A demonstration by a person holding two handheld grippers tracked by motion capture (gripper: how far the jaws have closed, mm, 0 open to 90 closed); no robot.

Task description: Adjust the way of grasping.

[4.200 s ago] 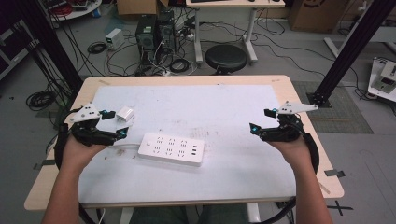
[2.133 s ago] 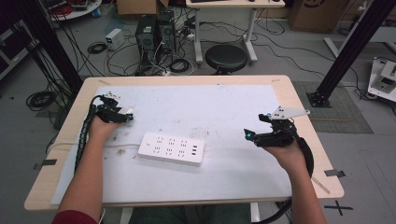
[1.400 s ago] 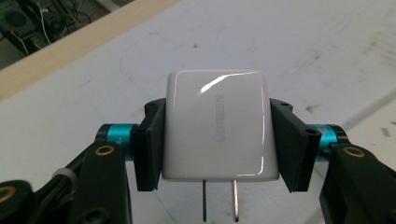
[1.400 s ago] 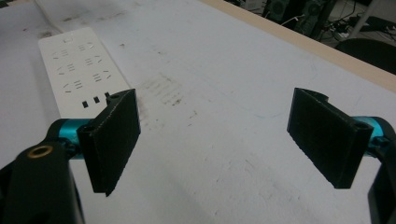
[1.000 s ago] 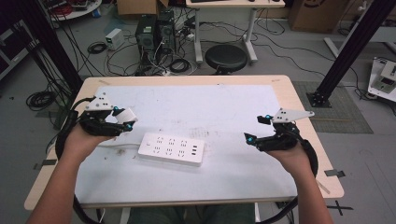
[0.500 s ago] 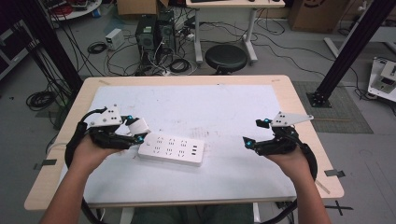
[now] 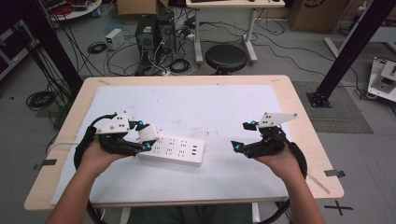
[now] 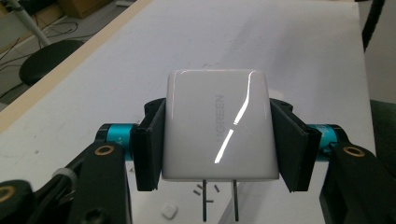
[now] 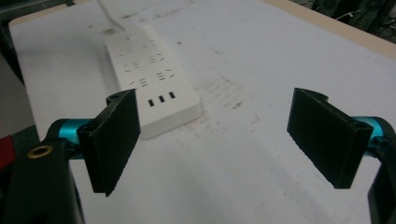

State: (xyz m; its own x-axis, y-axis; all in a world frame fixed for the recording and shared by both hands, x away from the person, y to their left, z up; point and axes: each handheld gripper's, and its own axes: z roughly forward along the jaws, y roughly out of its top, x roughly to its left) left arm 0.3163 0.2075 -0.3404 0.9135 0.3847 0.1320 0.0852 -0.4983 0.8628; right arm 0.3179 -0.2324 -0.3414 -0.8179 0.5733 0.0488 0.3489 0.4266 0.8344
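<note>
The high view takes in the whole tabletop (image 7: 243,112), with the white power strip (image 7: 175,150) at its centre and the right gripper (image 7: 240,135) at its 3 o'clock, jaws apart. The left gripper view alone reveals the charger (image 8: 217,123): glossy white, two prongs pointing down, clamped in the left gripper (image 8: 217,144) over the strip's 9 o'clock end.

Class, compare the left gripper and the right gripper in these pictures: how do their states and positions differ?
The left gripper is shut on a white charger, prongs pointing down; the right gripper stands open, nothing between its jaws. The left gripper hangs at the power strip's end; the right gripper sits apart from it. Both have black jaw pads and teal fittings.
</note>
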